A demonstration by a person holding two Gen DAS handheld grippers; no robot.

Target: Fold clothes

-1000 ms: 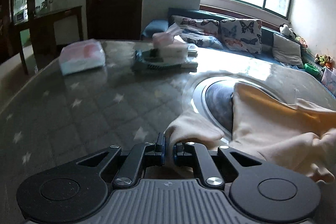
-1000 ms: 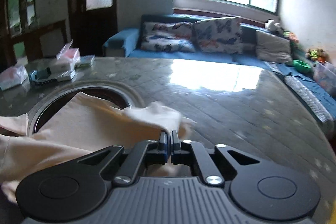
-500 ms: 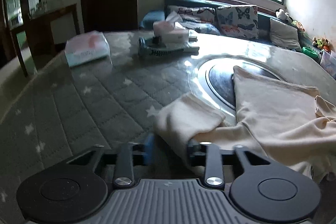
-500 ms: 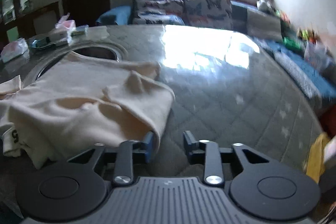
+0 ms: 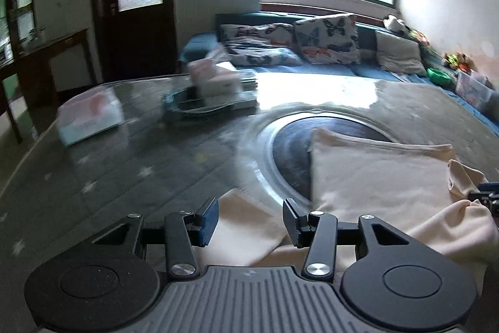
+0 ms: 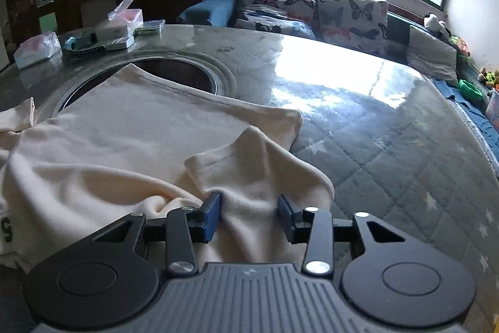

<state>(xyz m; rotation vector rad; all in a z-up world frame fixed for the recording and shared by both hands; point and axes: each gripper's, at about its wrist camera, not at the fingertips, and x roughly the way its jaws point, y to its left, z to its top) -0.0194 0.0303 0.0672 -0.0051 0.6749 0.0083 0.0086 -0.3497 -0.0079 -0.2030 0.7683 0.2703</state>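
Loosely rumpled, cream garment (image 6: 124, 152) lies spread over the quilted table (image 6: 389, 164).

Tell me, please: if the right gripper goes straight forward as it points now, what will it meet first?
Probably the cream garment: its raised fold already lies between the open fingers of the right gripper. Depth is uncertain.

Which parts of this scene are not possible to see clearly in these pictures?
- Cream fabric garment: near part hidden under the right gripper body, right wrist view.
- Dark printed mark: cut by left edge.
- Pink tissue pack: motion-blurred, left wrist view.
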